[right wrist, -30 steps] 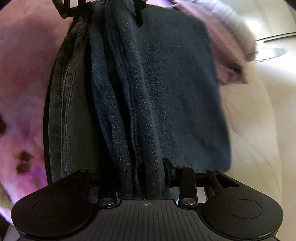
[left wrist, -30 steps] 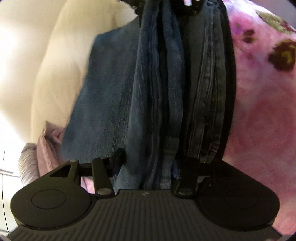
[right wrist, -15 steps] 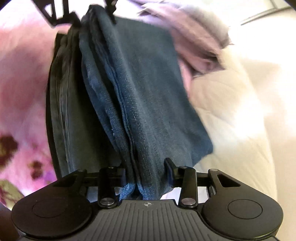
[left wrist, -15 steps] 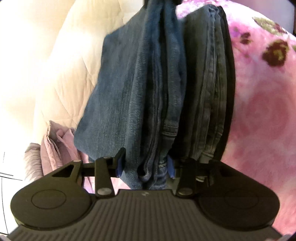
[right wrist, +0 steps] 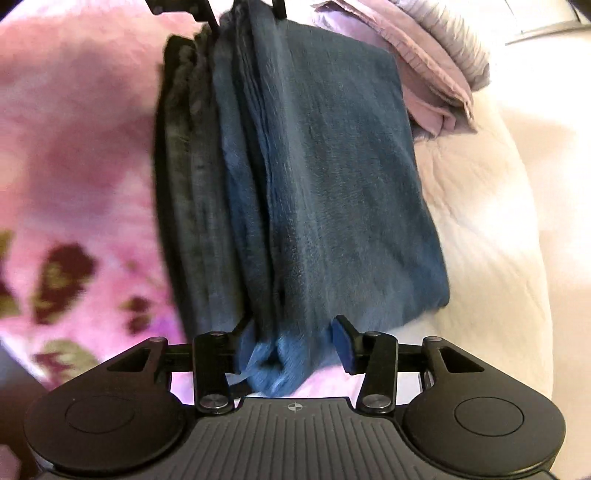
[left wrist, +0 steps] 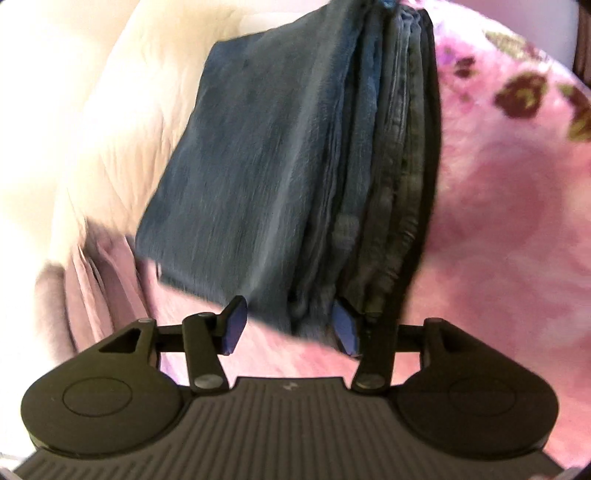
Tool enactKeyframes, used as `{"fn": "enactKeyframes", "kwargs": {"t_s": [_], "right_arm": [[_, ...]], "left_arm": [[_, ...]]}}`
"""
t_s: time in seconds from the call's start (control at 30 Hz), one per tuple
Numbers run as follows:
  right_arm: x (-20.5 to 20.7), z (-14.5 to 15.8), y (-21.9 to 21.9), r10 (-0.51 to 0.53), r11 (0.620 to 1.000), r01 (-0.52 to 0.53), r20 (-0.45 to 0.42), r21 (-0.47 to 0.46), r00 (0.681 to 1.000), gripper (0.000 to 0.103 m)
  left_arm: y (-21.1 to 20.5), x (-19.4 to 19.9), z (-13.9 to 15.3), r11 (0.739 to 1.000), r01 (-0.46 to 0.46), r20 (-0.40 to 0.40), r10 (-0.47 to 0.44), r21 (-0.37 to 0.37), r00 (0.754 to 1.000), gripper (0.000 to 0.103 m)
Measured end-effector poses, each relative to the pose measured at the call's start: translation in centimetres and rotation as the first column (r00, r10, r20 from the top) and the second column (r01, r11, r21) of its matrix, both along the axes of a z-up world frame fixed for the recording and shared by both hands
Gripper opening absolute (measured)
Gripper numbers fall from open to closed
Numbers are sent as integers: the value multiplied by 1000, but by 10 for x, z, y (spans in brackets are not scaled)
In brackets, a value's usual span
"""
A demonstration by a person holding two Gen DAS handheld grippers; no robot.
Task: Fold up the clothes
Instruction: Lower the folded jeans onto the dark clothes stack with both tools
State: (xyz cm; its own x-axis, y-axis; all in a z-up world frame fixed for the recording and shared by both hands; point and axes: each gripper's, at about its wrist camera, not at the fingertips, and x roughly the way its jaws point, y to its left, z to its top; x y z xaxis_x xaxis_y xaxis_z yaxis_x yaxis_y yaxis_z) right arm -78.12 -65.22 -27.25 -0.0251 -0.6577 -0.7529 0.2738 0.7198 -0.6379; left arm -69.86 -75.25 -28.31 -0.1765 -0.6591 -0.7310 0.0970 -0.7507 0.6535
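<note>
Folded blue jeans [left wrist: 266,166] lie along a pile of darker grey jeans [left wrist: 406,184] on the bed. My left gripper [left wrist: 290,326] stands at their near end with its jaws opening. Its left pad [left wrist: 234,325] is clear of the denim, and only the cloth's edge lies between the pads. From the other end, my right gripper [right wrist: 291,343] has the bunched end of the blue jeans [right wrist: 332,184] between its opening jaws. Its right pad [right wrist: 341,343] stands off the cloth. The left gripper's fingers [right wrist: 210,14] show at the far end, at the top edge of the right wrist view.
A pink floral blanket [left wrist: 498,221] lies under and beside the grey jeans [right wrist: 188,184]. A cream quilt [right wrist: 480,240] covers the other side. Folded mauve garments [right wrist: 424,74] lie by the jeans' far corner and appear at lower left as mauve cloth [left wrist: 99,280].
Both grippers have drawn back and up from the jeans and their jaws have widened. The blue pads now show bare, and the denim ends are no longer pinched.
</note>
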Motion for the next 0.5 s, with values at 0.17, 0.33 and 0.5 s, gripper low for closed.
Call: {"fn": "enactKeyframes", "kwargs": {"t_s": [0.17,0.33,0.5], "right_arm": [[-10,41,26,-112,988,88,190,130,975,46],[-23,86,-20,-260,964,201,443,176,858,46],[-59,86,-125,-435,900,338,537,274,722,44]], "left_arm": [[0,16,53,978,-177,-205,197,112,959,41],[-62,-9,80,943,-286,-319,327,169,890,39],[-143,-20,78,845,-393,-323,509,362,798,6]]}}
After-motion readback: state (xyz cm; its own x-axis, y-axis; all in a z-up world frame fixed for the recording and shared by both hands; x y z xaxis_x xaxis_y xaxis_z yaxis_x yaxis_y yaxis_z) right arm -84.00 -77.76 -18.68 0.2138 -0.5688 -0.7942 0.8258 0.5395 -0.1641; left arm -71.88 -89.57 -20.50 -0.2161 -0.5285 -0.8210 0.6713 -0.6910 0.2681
